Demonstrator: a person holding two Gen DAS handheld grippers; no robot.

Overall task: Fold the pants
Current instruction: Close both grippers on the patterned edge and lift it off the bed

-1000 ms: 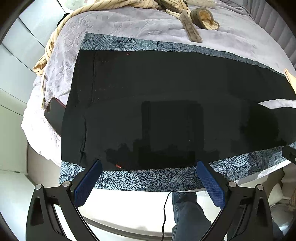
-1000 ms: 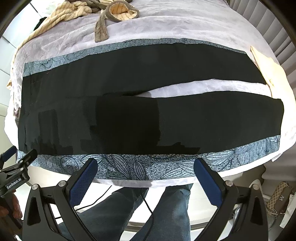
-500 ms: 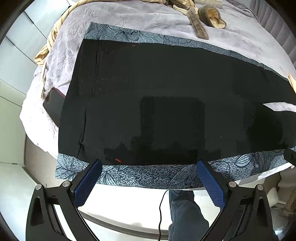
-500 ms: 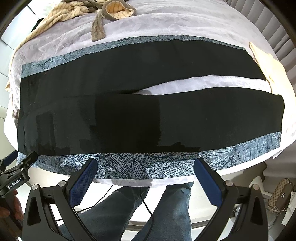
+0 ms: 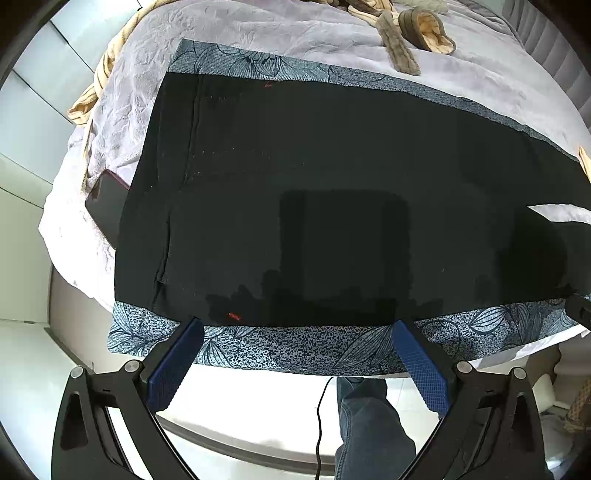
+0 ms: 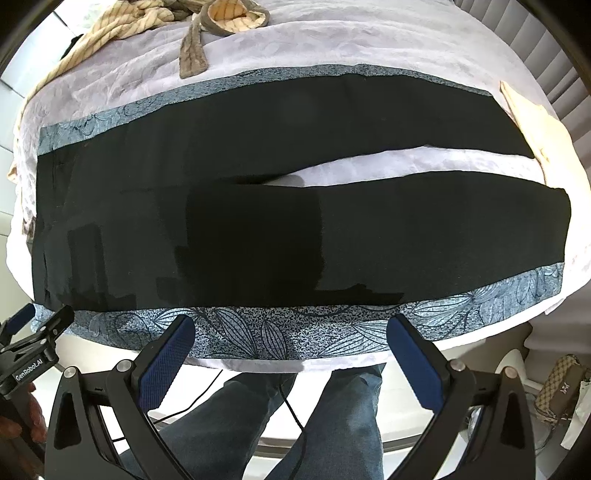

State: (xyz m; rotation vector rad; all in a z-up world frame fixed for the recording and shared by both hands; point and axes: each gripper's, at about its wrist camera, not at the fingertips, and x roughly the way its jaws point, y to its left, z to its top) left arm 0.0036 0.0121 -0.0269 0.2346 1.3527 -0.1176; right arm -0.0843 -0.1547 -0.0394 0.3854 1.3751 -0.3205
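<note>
Lavender quilted bedspread (image 6: 332, 48) covers the bed, biggest thing in both views. Black pants (image 6: 258, 206) lie flat across it, waistband toward the left side, both legs running to the right with a thin wedge of bedspread showing between them. In the left wrist view the pants (image 5: 295, 184) fill most of the frame. Blue-grey leaf-print trim (image 6: 280, 332) runs along the near outer edge of the pants, and a matching strip (image 6: 110, 110) runs along the far edge; near strip hangs close to the bed's edge.

Person's jeans-clad legs (image 6: 295, 417) stand just below the bed edge, a black cable (image 6: 291, 406) dangling in front of them.

Left claw (image 5: 295, 334) spread wide, holding nothing, blue pads (image 5: 173, 365) hovering over the near leaf-print trim toward the waistband end. Right claw (image 6: 291, 330) likewise spread wide and empty, over the near trim at about mid-leg. Left claw also visible at the left edge of the right wrist view (image 6: 33, 328).

Cream striped cloth (image 6: 110, 26) bunched at the far left corner of the bed. Grey-and-cream slipper-like item (image 6: 229, 14) with a grey strap lies on the far side, apart from the pants. Dark phone-like slab (image 5: 107, 206) is tucked partly under the waistband edge. Patterned bag (image 6: 561, 387) sits on the floor to the right.
</note>
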